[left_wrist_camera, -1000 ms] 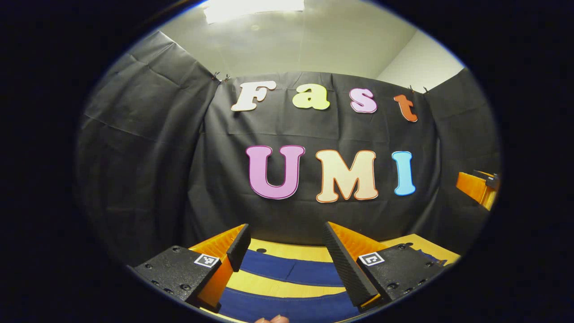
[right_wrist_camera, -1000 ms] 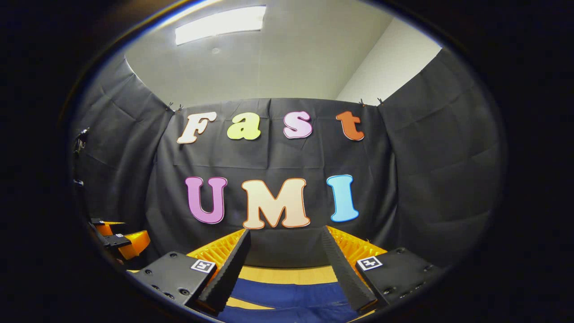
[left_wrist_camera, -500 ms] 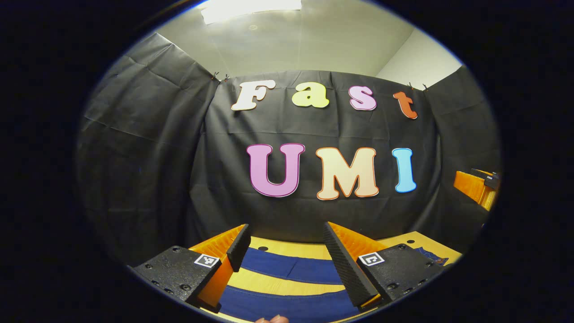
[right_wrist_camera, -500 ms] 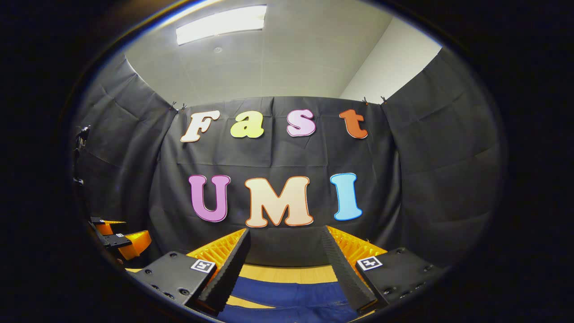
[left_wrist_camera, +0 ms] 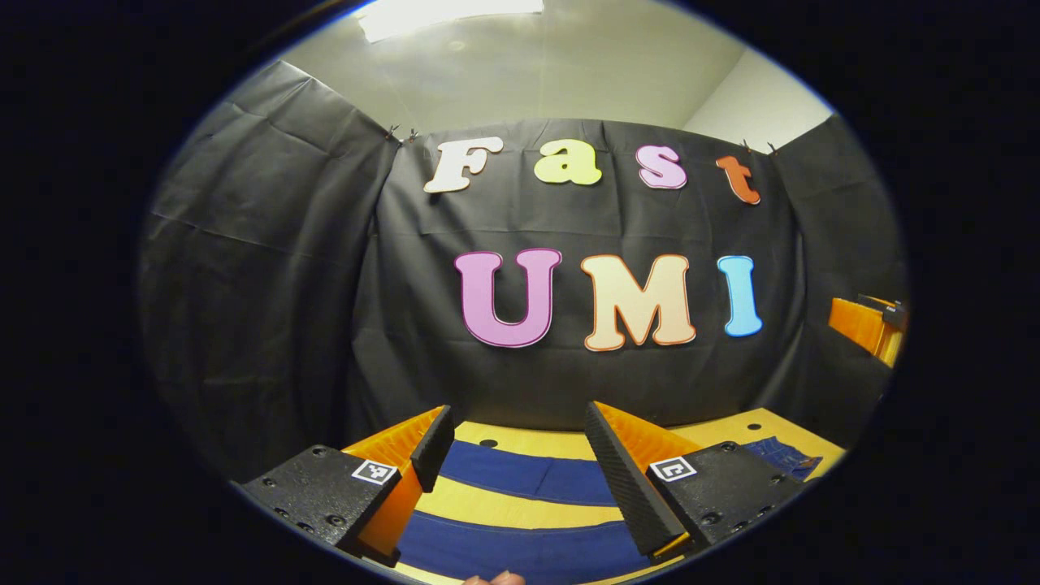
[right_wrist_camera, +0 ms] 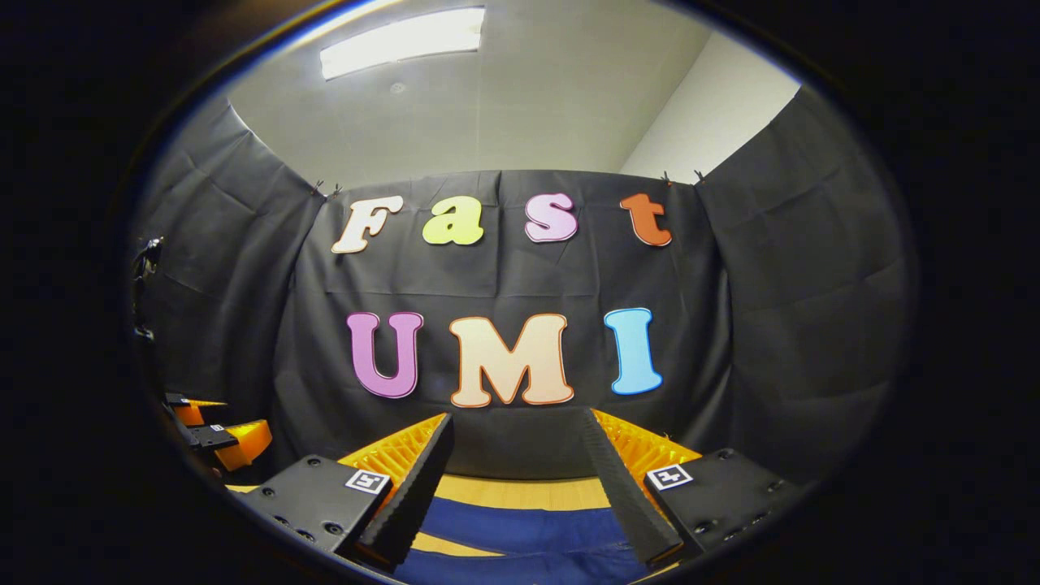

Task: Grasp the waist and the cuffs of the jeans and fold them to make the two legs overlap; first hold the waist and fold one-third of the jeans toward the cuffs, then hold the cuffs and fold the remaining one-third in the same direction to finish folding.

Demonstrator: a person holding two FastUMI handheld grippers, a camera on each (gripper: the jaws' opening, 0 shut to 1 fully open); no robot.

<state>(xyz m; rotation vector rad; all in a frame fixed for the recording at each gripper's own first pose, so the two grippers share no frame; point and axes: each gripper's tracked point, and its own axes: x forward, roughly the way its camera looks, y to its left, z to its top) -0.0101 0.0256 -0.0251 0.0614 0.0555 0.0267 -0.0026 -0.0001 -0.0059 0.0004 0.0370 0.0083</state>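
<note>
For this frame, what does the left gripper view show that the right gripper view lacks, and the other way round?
Left gripper view: two blue bands of jeans split by a strip of table, a fingertip at the bottom edge, and the right tongs at far right.
Right gripper view: the left tongs at lower left, and the ceiling light in full.
Both: each view's own tongs open, jeans on the wooden table beyond them, and the black cloth wall behind.

Black cloth walls point(right_wrist_camera: 780, 268), white ceiling with light panel point(right_wrist_camera: 402, 41), wooden tabletop point(left_wrist_camera: 520, 510).
</note>
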